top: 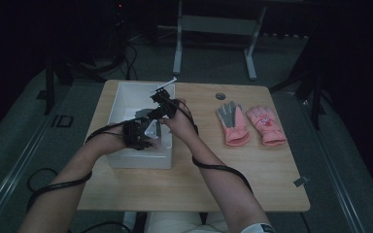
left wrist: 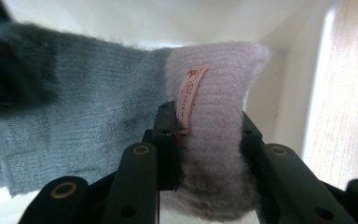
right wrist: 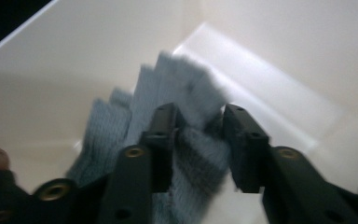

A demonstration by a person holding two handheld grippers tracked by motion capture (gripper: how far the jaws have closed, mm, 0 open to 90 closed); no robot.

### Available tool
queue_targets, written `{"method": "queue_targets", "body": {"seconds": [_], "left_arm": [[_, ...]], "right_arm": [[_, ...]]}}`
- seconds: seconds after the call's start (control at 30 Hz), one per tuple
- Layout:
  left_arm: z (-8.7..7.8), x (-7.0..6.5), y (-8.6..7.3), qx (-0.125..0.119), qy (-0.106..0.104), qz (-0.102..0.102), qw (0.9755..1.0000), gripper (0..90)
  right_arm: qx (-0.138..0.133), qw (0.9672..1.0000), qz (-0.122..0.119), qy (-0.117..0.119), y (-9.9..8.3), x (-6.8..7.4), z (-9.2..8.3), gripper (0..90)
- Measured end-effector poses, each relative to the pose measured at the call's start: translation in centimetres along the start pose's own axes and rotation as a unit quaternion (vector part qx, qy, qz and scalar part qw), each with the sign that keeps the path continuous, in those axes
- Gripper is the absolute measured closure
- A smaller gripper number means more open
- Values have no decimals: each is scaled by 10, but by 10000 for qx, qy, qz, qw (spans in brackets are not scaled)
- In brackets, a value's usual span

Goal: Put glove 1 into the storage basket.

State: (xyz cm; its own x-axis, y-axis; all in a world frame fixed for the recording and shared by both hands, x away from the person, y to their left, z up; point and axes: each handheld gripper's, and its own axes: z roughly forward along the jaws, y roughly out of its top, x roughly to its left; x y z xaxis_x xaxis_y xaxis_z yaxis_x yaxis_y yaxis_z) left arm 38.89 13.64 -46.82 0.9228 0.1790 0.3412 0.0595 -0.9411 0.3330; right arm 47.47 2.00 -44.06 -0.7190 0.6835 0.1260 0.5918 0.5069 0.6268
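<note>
Black left gripper clamps my knit glove at its pale cuff, inside the white box. Right gripper straddles the fingers, pads loose. Soft, light, floppy; the cuff is the best hold.

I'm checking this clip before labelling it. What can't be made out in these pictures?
- High view: the knitted glove inside the white bin, hidden by both hands and dim light.
- Left gripper view: writing on the glove's pink label, too small and blurred.
- Right gripper view: the glove's fingertips, blurred; whether the right gripper grips them.
</note>
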Motion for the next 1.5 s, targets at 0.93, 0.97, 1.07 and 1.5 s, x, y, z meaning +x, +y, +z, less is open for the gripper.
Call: {"method": "queue_targets", "body": {"seconds": [0.93,0.97,1.07,1.5], "left_arm": [[-28,20,10,-616,-70,-1063,9924,433],[-35,19,14,-806,-104,-1143,9901,440],[-43,19,20,-989,-159,-1177,9880,443],[-50,-5,73,-1866,-359,-1399,9718,404]], "right_arm": [[-1318,9906,-125,338,-78,-54,-135,416],[-1343,9905,-148,239,-85,-57,-141,421],[-1357,9904,-119,214,-95,-62,-147,429],[-1366,9902,-172,-224,-136,-93,-169,480]]}}
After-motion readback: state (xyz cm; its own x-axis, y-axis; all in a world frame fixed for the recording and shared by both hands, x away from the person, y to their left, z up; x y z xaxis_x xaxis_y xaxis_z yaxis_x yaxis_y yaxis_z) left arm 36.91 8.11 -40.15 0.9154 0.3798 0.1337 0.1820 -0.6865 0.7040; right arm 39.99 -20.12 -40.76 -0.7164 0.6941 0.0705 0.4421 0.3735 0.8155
